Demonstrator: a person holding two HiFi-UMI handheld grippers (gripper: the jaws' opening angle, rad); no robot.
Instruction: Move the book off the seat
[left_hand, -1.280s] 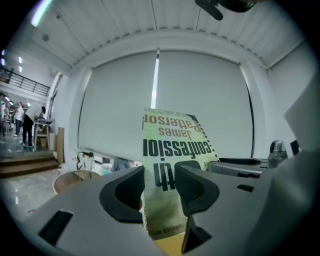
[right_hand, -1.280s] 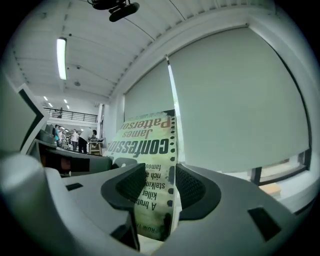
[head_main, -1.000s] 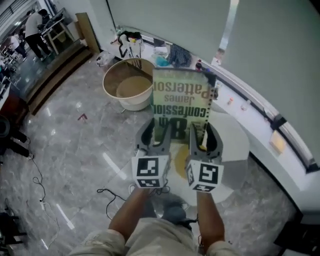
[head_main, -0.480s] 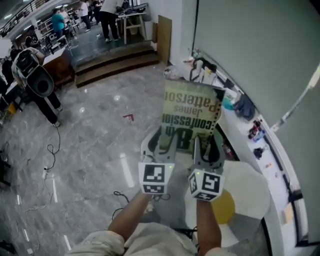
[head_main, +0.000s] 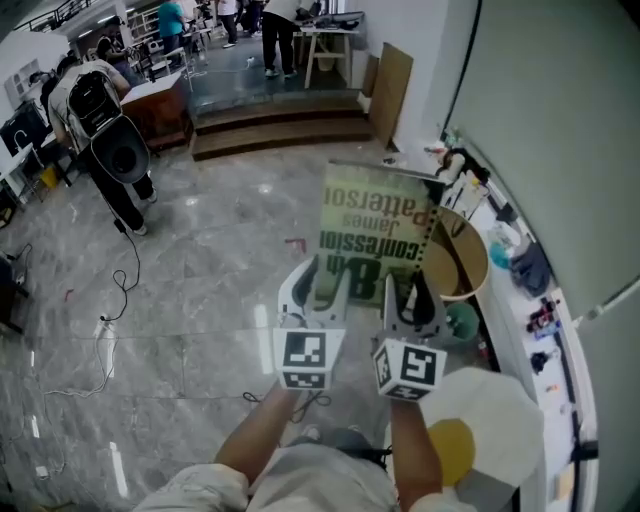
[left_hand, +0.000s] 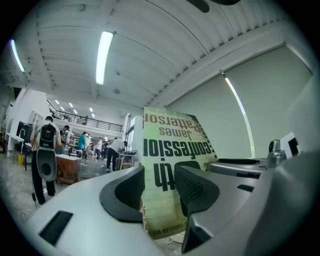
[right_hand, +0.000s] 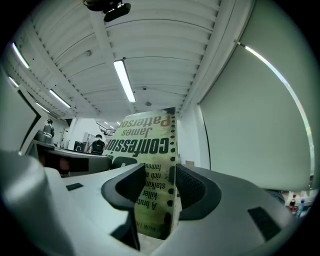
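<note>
A pale green paperback book (head_main: 375, 235) with large dark lettering is held up in the air, its cover facing me upside down. My left gripper (head_main: 318, 287) is shut on its lower left part and my right gripper (head_main: 405, 295) on its lower right edge. In the left gripper view the book (left_hand: 172, 150) stands between the black pads of the left gripper (left_hand: 162, 190). In the right gripper view the right gripper (right_hand: 160, 190) pinches the book (right_hand: 145, 145) by its dotted edge. A white round seat (head_main: 500, 405) with a yellow cushion (head_main: 452, 445) lies low at the right, below the grippers.
A round tan tub (head_main: 458, 265) stands just right of the book. A wall ledge (head_main: 520, 250) with small items runs along the right. A person with a backpack (head_main: 100, 110) stands far left by wooden steps (head_main: 280, 130). Cables (head_main: 110, 310) lie on the marble floor.
Both grippers and the book have swung together to the left, away from the seat. The tub has passed from the left of the book to its right. The grip is unchanged.
</note>
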